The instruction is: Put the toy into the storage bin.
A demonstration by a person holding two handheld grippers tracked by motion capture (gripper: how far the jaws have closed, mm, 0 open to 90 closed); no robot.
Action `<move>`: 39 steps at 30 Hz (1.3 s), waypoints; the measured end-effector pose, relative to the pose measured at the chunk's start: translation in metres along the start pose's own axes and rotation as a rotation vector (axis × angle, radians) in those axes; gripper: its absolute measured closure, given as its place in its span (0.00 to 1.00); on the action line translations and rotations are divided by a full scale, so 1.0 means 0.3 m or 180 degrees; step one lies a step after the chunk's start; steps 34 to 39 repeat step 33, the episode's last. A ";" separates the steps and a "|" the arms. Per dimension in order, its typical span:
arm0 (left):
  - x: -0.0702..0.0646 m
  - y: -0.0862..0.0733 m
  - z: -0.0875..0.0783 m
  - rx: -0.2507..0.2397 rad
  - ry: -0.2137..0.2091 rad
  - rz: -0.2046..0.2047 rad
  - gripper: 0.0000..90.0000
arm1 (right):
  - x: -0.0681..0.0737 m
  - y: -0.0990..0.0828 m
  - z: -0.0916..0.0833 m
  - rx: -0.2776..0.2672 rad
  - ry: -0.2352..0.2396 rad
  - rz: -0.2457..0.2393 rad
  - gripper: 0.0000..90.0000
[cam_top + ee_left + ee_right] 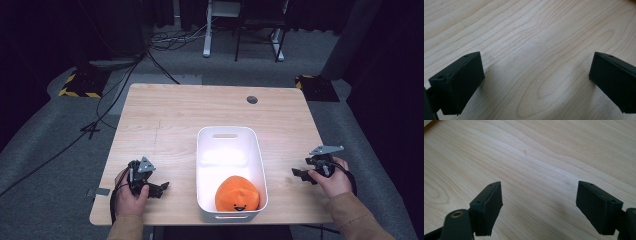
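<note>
Both grippers rest low at the table, jaws wide and empty.

The left gripper (159, 188) sits left of the white bin (204, 165); the right gripper (299, 173) is to its right, each over bare wooden table (165, 115). The orange plush toy (237, 194) lies in the bin's near end, apart from both grippers.

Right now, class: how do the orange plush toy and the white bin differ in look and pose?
The orange plush toy is rounded, soft-looking and bears a small face; the white bin is a plain, hard-looking, rectangular tub. The toy lies inside at the near end; the bin stands open-topped on the table. The bin is far larger. Both sit between the grippers.
</note>
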State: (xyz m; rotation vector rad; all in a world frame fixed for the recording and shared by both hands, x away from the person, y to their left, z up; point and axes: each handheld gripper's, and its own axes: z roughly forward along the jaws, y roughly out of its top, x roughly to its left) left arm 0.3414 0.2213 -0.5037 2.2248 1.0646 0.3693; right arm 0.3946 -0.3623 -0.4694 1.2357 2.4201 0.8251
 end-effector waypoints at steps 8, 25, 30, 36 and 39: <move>0.000 0.000 0.000 -0.0004 0.0002 -0.0001 0.00 | 0.039 -0.008 0.050 0.0244 0.0072 -0.0052 0.16; 0.000 0.000 0.000 0.0004 -0.0003 0.0000 0.00 | 0.068 -0.043 0.115 -0.0429 0.0065 -0.0098 0.00; 0.000 0.000 0.000 -0.0006 0.0004 -0.0001 0.00 | 0.068 -0.043 0.115 -0.0426 0.0064 -0.0101 0.00; 0.000 0.000 0.000 -0.0004 0.0003 -0.0002 0.00 | 0.066 -0.043 0.115 -0.0429 0.0091 -0.0118 0.00; 0.000 0.000 0.000 -0.0004 0.0003 -0.0002 0.00 | 0.066 -0.043 0.115 -0.0429 0.0091 -0.0118 0.00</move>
